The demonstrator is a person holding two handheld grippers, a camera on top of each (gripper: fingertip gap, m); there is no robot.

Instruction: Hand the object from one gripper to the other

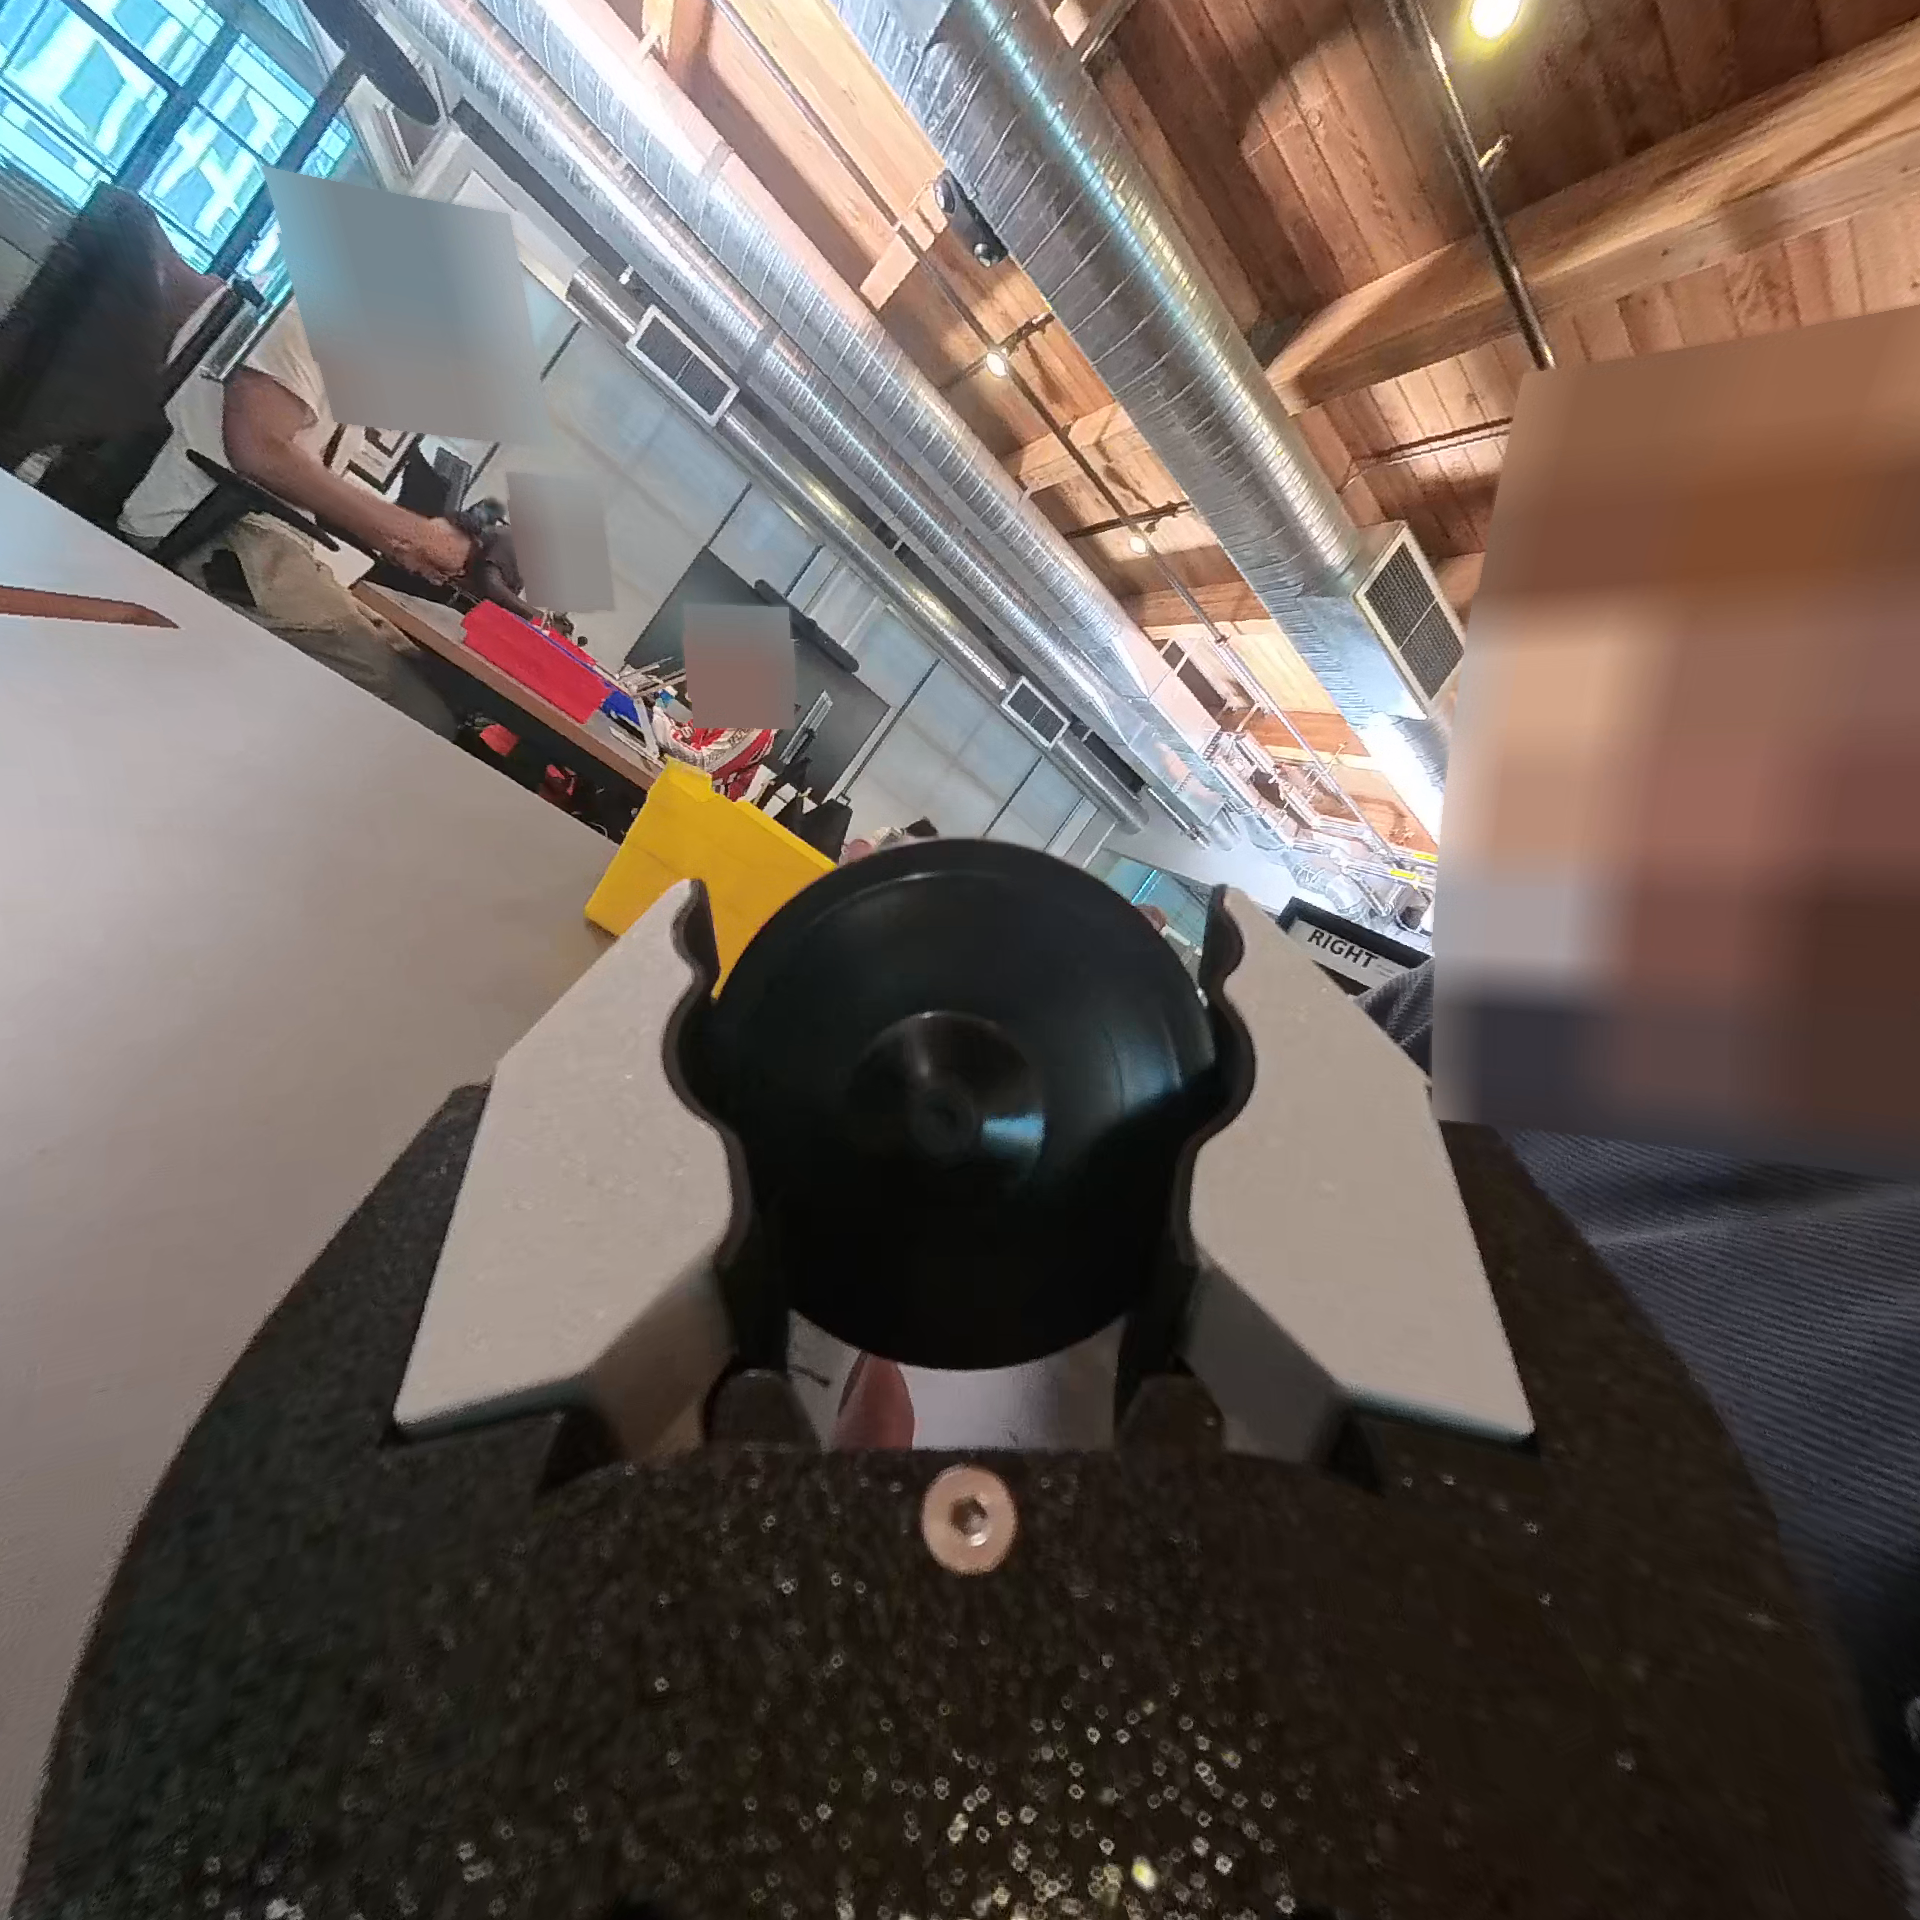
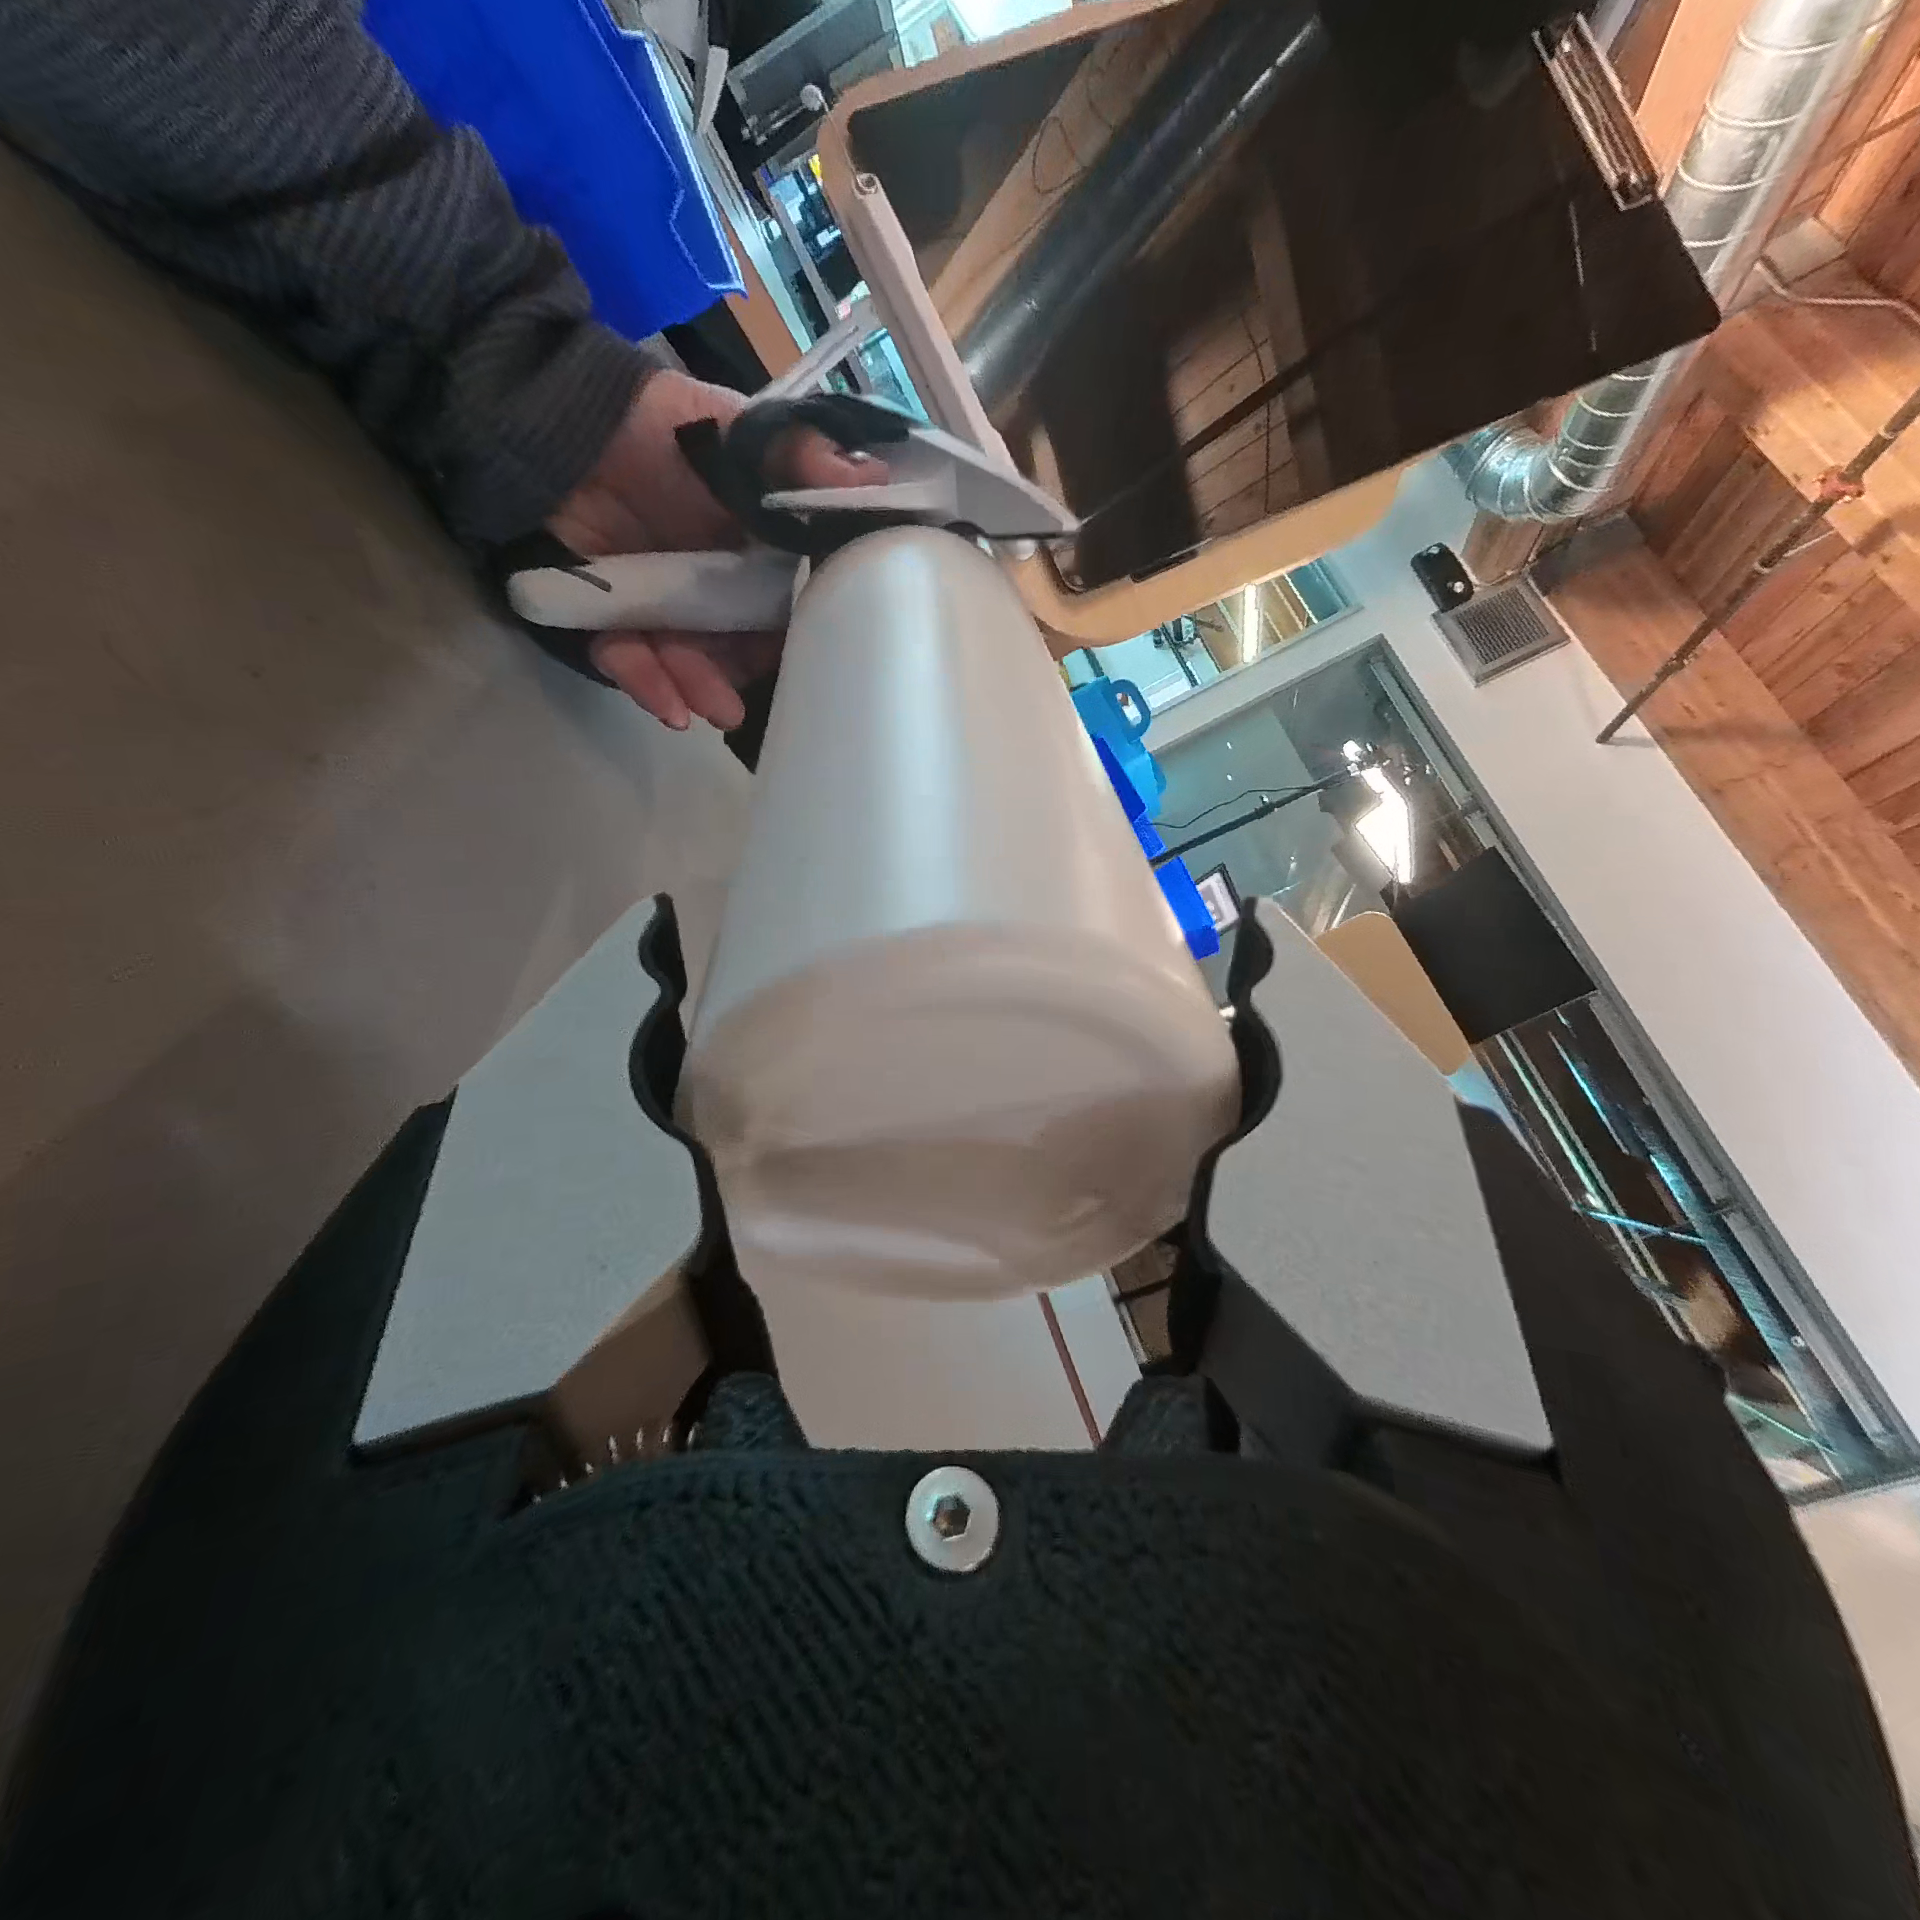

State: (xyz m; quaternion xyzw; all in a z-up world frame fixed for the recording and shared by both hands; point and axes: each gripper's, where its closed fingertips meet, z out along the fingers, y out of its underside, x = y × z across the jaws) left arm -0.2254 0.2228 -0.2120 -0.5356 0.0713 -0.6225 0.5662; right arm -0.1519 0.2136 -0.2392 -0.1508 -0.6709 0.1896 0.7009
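Two tongs mid-handover: left tongs (image 1: 961, 1049) clamped on white bottle's (image 2: 935, 935) black cap (image 1: 961, 1122), right tongs (image 2: 951, 1049) closed around its base, above the counter (image 1: 260, 883).

Open-plan workshop office: exposed ducts (image 1: 1039, 343), timber ceiling (image 1: 1558, 156), shared desks (image 1: 499, 665), blue parts bins (image 2: 582, 156).

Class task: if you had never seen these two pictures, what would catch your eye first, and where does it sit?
A white bottle fills the middle of the right wrist view, its base between the right tool fingers and its far end at the left tool. In the left wrist view, its black cap sits end-on in the left tool. A yellow block lies on the table behind.
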